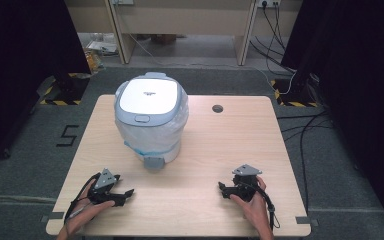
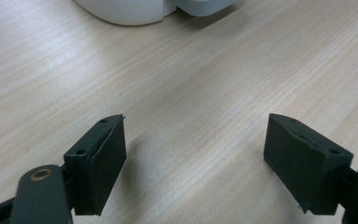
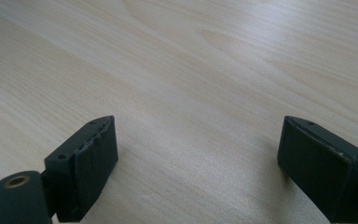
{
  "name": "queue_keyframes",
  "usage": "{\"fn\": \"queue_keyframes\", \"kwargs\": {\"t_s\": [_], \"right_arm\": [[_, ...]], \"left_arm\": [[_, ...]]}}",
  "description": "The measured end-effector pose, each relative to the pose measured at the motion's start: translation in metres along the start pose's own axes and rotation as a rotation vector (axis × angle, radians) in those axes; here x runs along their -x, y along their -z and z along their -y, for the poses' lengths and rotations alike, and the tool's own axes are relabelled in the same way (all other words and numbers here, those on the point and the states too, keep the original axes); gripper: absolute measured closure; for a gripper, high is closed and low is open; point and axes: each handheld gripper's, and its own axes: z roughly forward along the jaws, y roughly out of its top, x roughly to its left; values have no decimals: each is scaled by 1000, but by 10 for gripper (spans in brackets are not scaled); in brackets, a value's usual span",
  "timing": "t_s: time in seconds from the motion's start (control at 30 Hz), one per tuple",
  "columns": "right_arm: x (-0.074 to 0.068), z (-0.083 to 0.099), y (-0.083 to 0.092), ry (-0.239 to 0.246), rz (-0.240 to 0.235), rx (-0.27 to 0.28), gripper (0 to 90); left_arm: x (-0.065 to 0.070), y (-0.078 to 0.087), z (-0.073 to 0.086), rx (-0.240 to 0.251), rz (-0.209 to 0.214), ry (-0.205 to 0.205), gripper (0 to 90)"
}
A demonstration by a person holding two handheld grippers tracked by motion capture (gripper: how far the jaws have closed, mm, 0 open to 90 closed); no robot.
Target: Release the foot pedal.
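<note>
Both hands are low over the near edge of the wooden bench [image 1: 195, 210], a claw in each. The left claw [image 1: 126, 195] sits at the near left corner, angled inward towards the middle of the bench, its jaws spread wide with bare wood between them and nothing gripped. From the left gripper view, that left claw [image 2: 193, 154] is close above the grain, and the white base of the bin [image 2: 126, 10] peeks in along the top edge, with its grey pedal [image 2: 205, 5] just beside it.

Over on the near right, the right claw [image 1: 221, 189] points left across the bench, also spread, also gripping nothing. In the right gripper view, the right claw [image 3: 198, 161] has plain wood between its pads [image 3: 95, 163].

The bin [image 1: 151, 120] stands upright in the middle of the far half of the bench, well apart from both claws. Its white lid [image 1: 147, 96] is down, a pale plastic liner bulges out beneath the grey rim, and the pedal [image 1: 154, 162] faces the person. A small round hole [image 1: 217, 108] in the bench lies to the bin's right.
</note>
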Motion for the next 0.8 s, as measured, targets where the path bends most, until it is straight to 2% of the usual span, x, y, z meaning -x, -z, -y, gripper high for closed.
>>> {"fn": "queue_keyframes", "kwargs": {"t_s": [0.07,0.8], "right_arm": [[0,0,0,-3,0,-2,126],[0,0,0,-2,0,-2,126]], "left_arm": [[-1,0,0,-3,15,14,205],[-2,-1,0,-2,27,4,200]]}}
